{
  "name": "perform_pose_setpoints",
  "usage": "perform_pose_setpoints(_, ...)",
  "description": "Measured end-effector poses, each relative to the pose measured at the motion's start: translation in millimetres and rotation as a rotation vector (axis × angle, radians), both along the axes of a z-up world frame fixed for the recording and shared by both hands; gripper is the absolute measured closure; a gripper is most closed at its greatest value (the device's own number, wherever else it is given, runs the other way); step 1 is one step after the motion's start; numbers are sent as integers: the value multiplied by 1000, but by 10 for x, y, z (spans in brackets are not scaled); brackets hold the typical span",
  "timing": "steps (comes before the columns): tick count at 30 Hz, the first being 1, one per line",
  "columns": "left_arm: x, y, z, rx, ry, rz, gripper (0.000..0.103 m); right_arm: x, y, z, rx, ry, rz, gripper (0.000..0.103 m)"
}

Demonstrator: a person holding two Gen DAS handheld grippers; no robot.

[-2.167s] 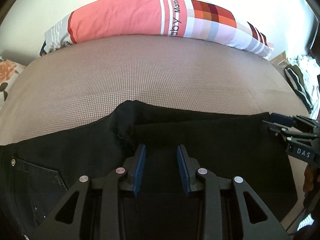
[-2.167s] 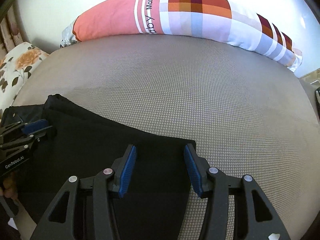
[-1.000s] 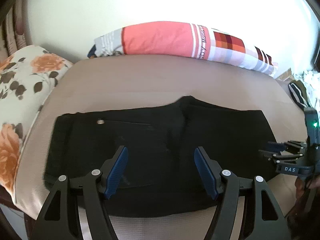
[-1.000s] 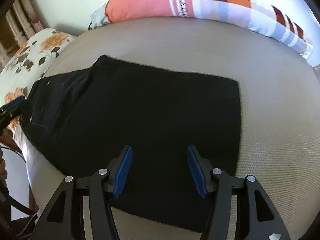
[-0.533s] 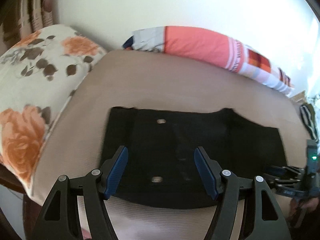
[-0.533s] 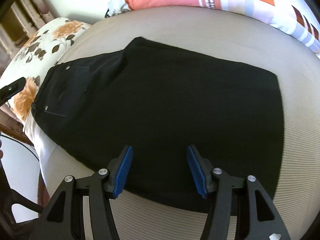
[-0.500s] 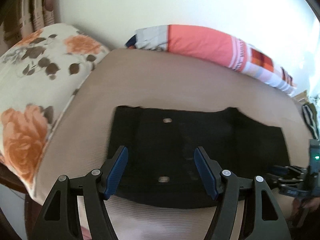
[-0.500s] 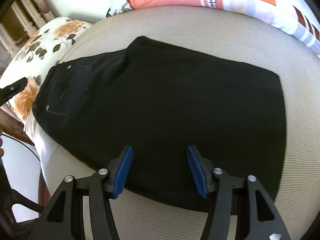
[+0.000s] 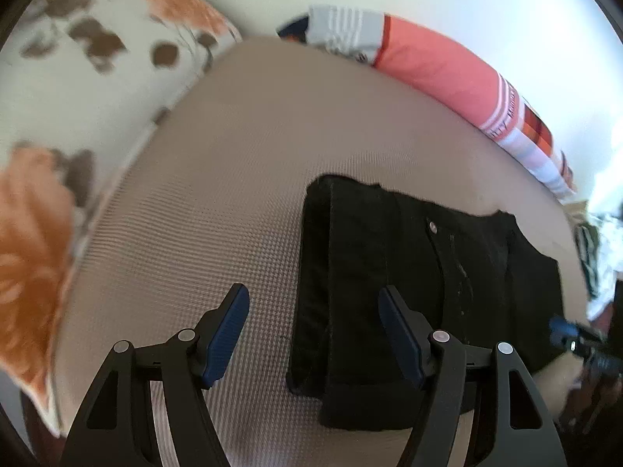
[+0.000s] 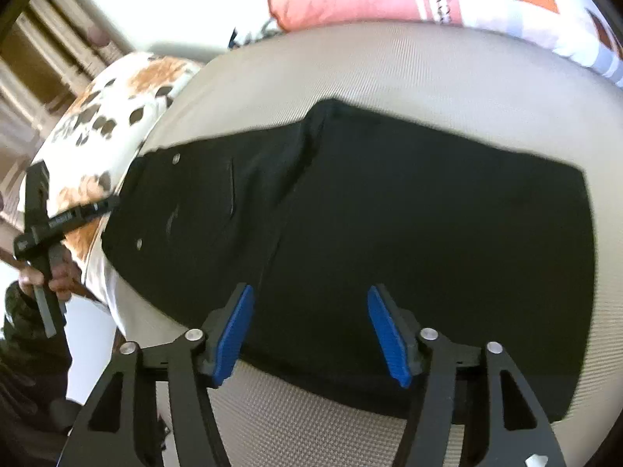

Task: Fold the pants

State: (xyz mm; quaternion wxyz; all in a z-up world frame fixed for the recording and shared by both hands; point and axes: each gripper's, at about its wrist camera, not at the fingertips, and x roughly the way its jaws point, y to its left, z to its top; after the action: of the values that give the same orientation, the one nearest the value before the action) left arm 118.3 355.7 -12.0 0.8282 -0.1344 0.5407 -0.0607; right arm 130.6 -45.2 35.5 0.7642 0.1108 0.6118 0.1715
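My left gripper stands with its jaws well apart and nothing between the pads. It hangs over the beige mattress, pointing steeply down, at the waistband end of the black pants; the waistband edge shows in the gap between my fingers, nearer the right one. No pad touches cloth.

My right gripper is parted too, its jaws opening, pads clear of the fabric. It hovers above the near edge of the pants, toward the folded leg end. Nothing is gripped.

The pants lie flat on the mattress, folded into a broad dark rectangle running across the bed. In the right wrist view the waistband end with its back pocket and two small rivets is at the left, reaching close to the mattress edge; the folded leg end is at the right. A seam ridge runs from the far edge toward my left finger.

Beyond the pants, a long pink, white and checked pillow rests along the far side against the pale wall. A floral cushion, orange and brown on white, sits beside the mattress past the waistband end. The left gripper also appears at the left edge of the right wrist view, gripped by my hand. A striped heap of clothing at the right of the left wrist view is too blurred to identify.
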Motion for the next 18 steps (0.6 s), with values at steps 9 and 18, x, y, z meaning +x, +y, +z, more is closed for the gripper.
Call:
perform_pose_setpoints(9, 476, 245, -385, -418, 198, -161, 34, 347, -21, 235, -73, -26, -109, 41)
perform_pose_setpoints(18, 563, 389, -569, -635, 245, -231, 34, 460, 217, 203, -92, -21, -101, 39)
